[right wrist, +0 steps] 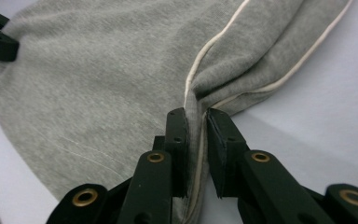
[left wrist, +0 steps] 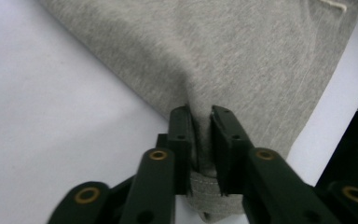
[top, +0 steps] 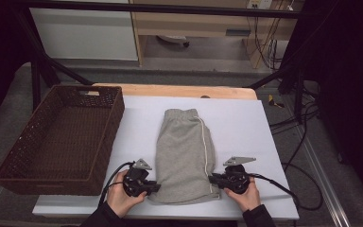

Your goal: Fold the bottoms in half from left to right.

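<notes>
Grey shorts (top: pixel 184 156) lie pinched at both near corners between each gripper's clenched fingers (left wrist: pixel 182 135).

Hiding near hem corners of grey cotton shorts with white side piping (top: pixel 184 151) under black left gripper (top: pixel 155 187) and black right gripper (top: pixel 212 179) in high view. Cropping shorts at top edge in left gripper view, at top and bottom edges in right gripper view. Covering pinched fabric folds behind jaws. Cutting off forearms at bottom edge. Blurring weave of brown wicker basket (top: pixel 105 142) into dark texture.
</notes>
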Demonstrator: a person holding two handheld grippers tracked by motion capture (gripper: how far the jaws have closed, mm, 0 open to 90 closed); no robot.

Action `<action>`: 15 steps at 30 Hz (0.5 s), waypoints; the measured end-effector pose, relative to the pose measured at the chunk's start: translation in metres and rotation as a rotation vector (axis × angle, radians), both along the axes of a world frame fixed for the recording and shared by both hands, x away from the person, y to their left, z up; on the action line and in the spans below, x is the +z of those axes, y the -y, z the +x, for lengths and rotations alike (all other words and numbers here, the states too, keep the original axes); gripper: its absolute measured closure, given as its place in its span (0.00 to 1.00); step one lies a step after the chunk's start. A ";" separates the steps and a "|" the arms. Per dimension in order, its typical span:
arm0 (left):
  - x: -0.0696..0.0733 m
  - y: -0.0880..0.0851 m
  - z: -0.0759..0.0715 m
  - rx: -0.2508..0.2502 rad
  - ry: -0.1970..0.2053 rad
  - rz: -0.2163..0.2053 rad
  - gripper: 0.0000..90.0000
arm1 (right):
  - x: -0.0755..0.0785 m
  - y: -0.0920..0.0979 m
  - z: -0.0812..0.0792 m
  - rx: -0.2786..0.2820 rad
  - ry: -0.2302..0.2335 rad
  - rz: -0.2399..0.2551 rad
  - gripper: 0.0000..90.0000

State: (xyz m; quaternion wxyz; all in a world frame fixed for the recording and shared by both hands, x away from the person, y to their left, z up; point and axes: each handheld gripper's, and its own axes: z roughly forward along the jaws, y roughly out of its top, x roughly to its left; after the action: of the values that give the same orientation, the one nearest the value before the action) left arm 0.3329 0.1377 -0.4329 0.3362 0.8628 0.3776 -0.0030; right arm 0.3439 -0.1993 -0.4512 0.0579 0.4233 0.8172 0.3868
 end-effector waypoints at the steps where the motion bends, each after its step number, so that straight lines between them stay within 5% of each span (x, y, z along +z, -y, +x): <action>1: 0.000 0.000 0.000 0.001 0.010 0.000 0.78 | 0.000 0.000 0.000 0.001 0.004 -0.003 0.87; 8: 0.004 -0.005 0.006 0.025 0.062 -0.005 0.51 | 0.002 0.003 0.001 0.023 0.085 -0.020 0.58; 12: 0.006 -0.007 0.010 0.012 0.094 -0.002 0.37 | 0.001 0.003 0.004 0.022 0.128 -0.025 0.34; 15: 0.008 -0.007 0.015 -0.001 0.105 0.004 0.27 | 0.001 0.003 0.006 0.019 0.142 -0.021 0.26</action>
State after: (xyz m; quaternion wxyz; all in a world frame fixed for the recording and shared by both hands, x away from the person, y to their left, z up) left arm 0.3479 0.1446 -0.4248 0.3538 0.8627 0.3588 0.0430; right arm 0.3502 -0.2022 -0.4502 0.1164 0.3863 0.8191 0.4078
